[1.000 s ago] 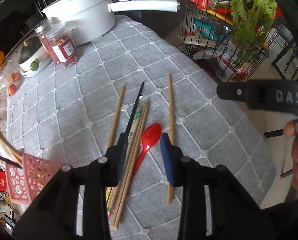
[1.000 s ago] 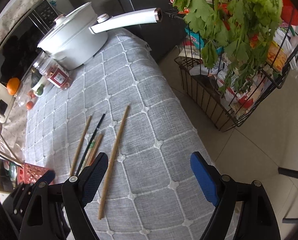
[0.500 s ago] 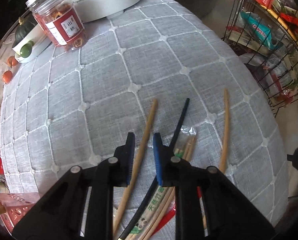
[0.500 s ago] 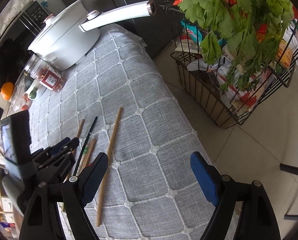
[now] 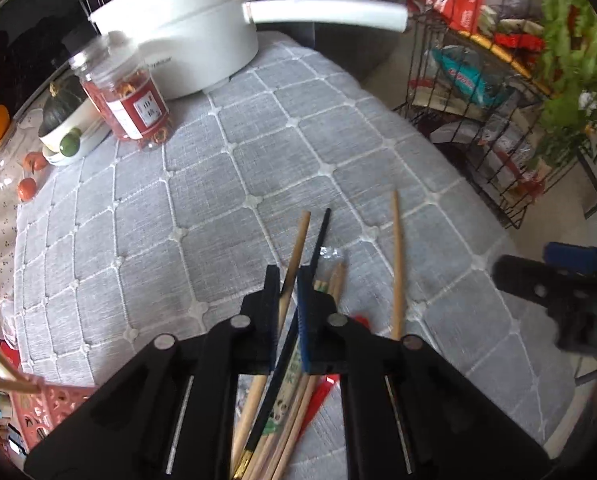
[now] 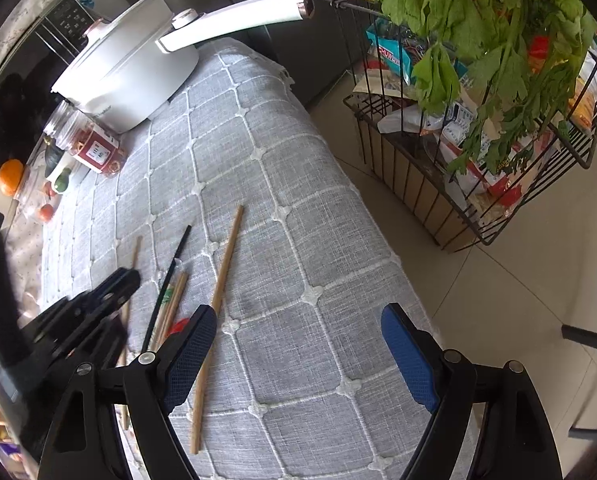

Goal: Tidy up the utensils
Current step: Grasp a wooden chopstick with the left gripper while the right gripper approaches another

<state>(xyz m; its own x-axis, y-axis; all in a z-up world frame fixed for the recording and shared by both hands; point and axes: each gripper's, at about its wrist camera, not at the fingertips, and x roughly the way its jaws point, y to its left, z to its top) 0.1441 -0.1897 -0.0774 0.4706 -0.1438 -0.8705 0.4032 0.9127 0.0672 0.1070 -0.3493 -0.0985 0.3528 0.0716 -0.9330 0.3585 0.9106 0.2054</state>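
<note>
Lengthwise, the left tool pinches a wooden chopstick pointing away.

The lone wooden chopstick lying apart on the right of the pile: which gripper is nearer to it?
Right. The right gripper hangs open over the lone wooden chopstick, one finger overlapping it. The left gripper is beside it, closed on another wooden chopstick.

free: cloth centre | blocked: pot, jar
</note>
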